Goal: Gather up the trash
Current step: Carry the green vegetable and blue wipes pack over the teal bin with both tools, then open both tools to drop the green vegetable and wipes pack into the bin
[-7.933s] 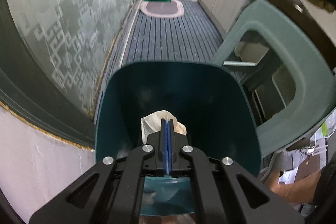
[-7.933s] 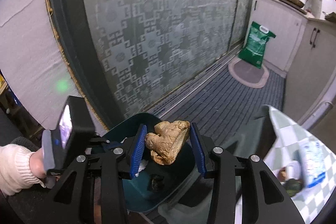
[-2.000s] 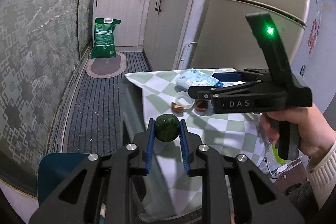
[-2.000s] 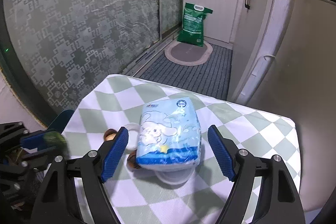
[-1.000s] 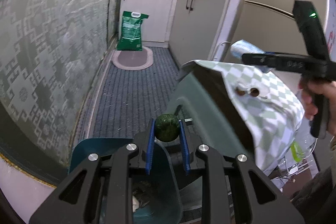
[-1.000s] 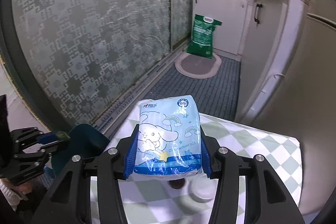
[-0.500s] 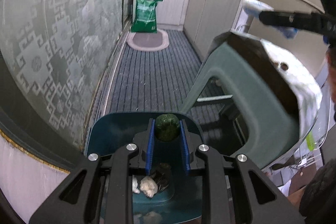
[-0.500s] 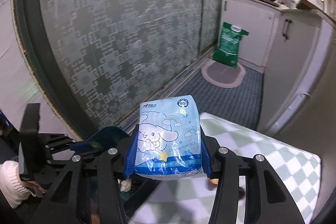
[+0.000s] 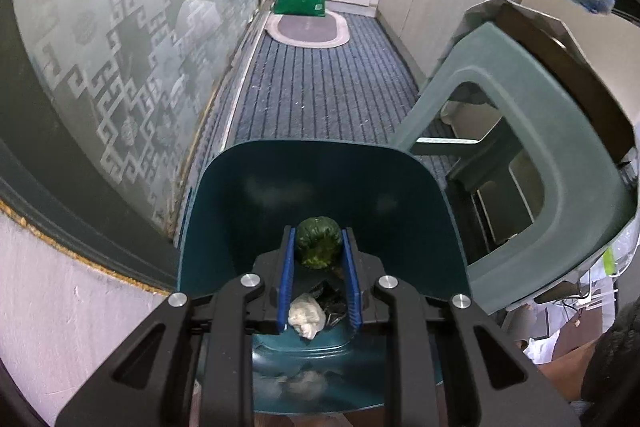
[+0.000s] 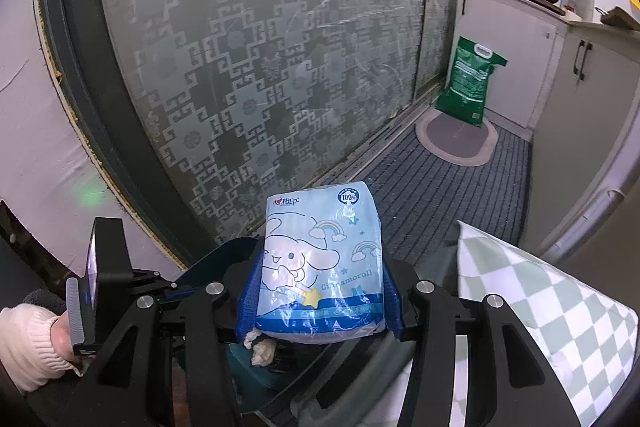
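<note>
Both of your grippers hold trash over the teal bin on the floor.

A second ago your left gripper [image 9: 319, 247] was above the bin's rim; now it has sunk inside the teal bin [image 9: 248, 211], its jaws narrowly parted and clamped on a small round green gourd [image 9: 319, 242] with no clear long axis. Below it lie a crumpled white wad [image 9: 306, 315] and dark scraps. Your right gripper [image 10: 320, 291] has swung away from the checkered table [image 10: 532, 307] toward the bin, jaws about half open and pressed on a light blue tissue pack [image 10: 320, 259]. The pack's long axis runs straight away from your hand along the fingers, printed face up.
</note>
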